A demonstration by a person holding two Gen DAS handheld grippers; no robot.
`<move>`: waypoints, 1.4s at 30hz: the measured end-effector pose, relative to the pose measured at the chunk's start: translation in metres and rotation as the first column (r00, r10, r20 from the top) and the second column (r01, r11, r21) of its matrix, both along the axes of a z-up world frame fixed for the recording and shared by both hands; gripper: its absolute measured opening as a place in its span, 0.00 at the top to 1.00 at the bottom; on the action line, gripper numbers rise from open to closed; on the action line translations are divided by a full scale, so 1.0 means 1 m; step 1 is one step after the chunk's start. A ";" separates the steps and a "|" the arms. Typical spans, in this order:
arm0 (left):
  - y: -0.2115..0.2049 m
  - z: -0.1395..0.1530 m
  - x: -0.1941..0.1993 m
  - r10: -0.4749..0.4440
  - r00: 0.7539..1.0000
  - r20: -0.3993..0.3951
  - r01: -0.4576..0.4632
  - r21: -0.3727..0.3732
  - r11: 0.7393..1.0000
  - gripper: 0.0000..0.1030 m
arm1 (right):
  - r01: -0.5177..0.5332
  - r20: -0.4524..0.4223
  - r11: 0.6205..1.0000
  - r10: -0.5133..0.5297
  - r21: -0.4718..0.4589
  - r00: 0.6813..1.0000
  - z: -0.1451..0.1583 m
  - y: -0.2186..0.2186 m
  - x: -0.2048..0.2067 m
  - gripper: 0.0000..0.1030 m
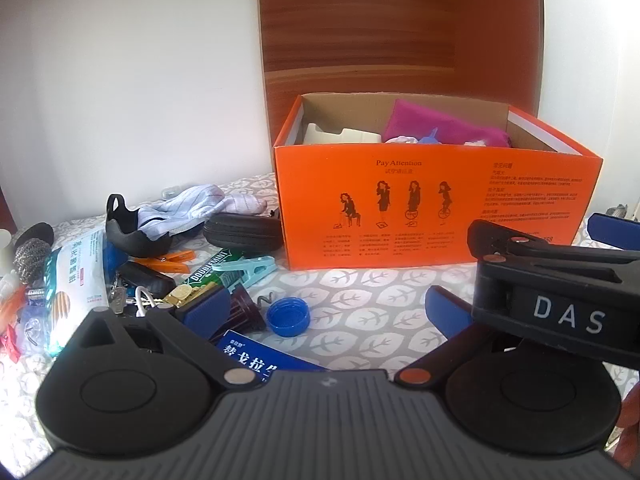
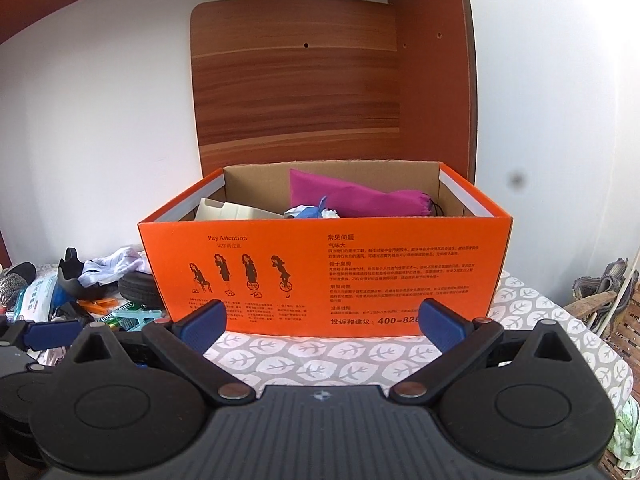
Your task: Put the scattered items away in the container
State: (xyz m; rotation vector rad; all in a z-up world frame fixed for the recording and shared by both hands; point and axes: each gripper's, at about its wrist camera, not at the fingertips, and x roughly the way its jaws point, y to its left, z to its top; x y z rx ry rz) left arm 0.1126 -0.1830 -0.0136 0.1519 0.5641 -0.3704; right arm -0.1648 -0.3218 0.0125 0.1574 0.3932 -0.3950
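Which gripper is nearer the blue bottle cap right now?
Left. The left gripper is open right over the blue bottle cap, which lies between its fingers. The right gripper sits further right, open, facing the orange box.

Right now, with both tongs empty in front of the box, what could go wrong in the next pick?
1. The clutter is packed tight: the blue bottle cap lies beside a corkscrew and a blue card, so the open left tongs may drag a neighbour.
2. The right tongs are open close to the orange box; a forward move could shove it.
3. The right tongs cross the left view, so the two could collide.
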 end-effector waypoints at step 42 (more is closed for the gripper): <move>-0.002 -0.004 -0.003 0.057 0.998 0.018 -0.058 0.067 0.996 0.00 | -0.054 -0.027 0.995 0.056 0.085 0.998 -0.012 0.005 0.009 0.00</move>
